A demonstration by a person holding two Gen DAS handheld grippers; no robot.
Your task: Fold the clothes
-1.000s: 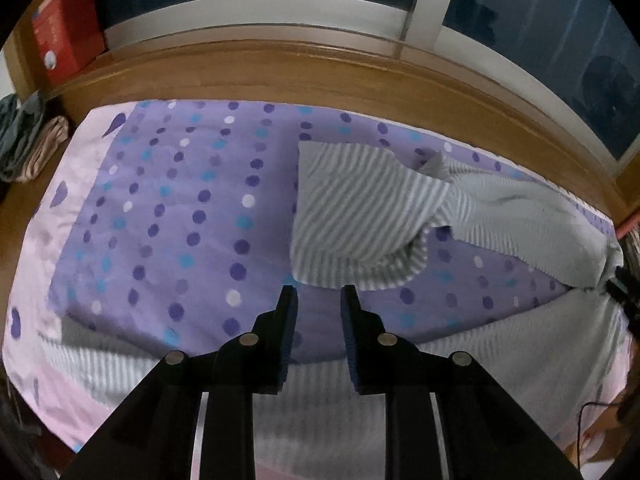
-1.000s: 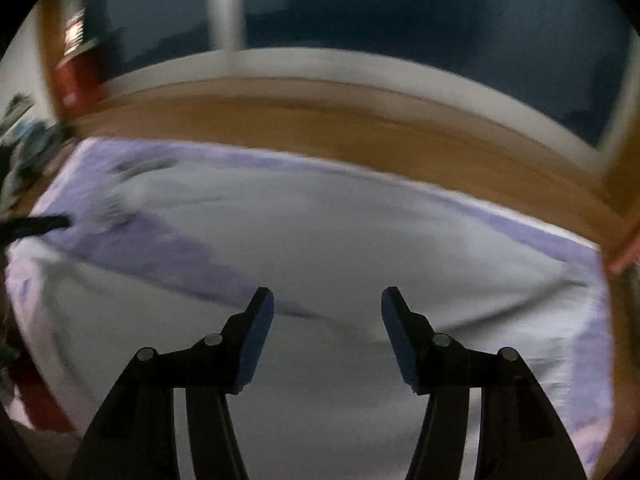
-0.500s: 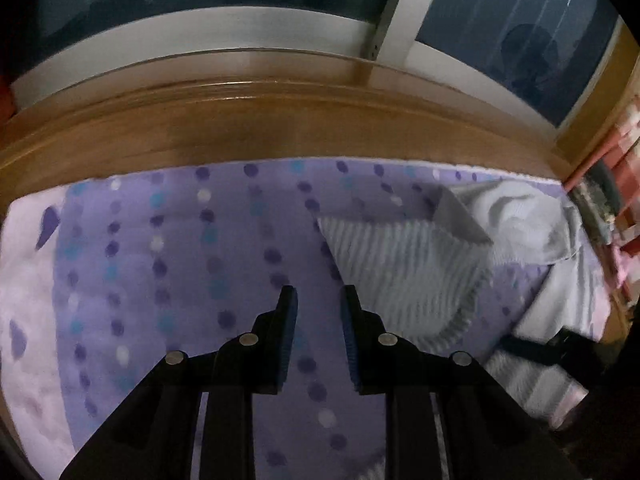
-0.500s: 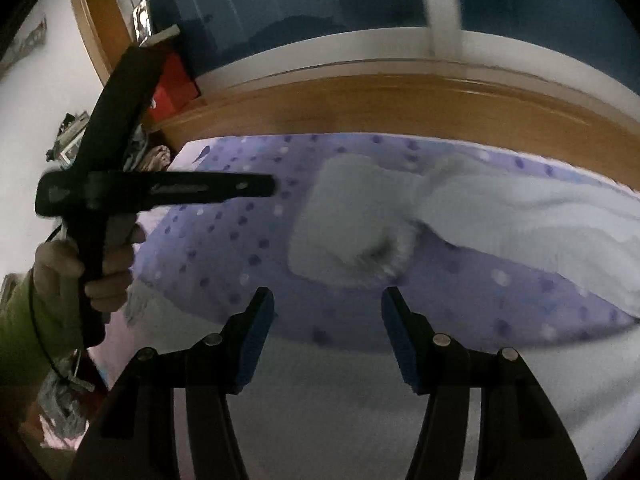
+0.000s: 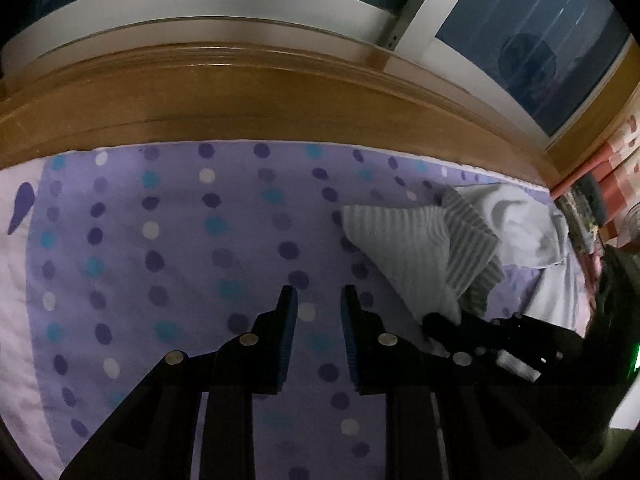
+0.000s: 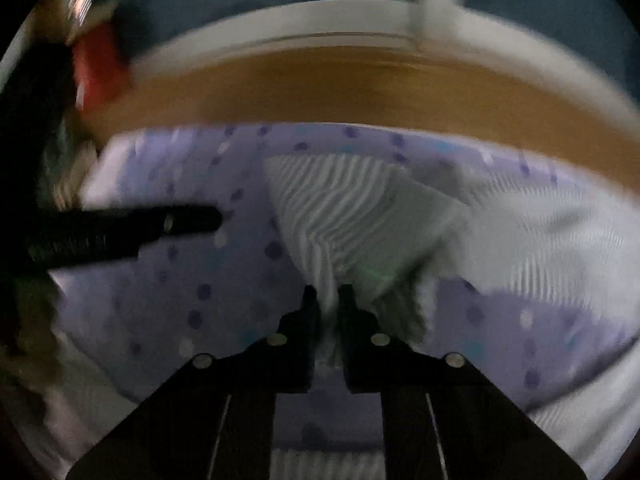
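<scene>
Grey-striped garment [image 6: 336, 216] bunched on dotted purple bed sheet [image 5: 168, 248], toward 2 o'clock from left gripper [image 5: 318, 300]. Left jaws narrowly apart, gripping nothing. Right gripper [image 6: 327, 300] closing its jaws, fold of striped cloth pinched between them, at garment's 6 o'clock edge.

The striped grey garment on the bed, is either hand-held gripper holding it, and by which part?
The right hand-held gripper is closing on a bunched edge of the striped grey garment, fabric between its fingers. The left hand-held gripper holds nothing.
</scene>
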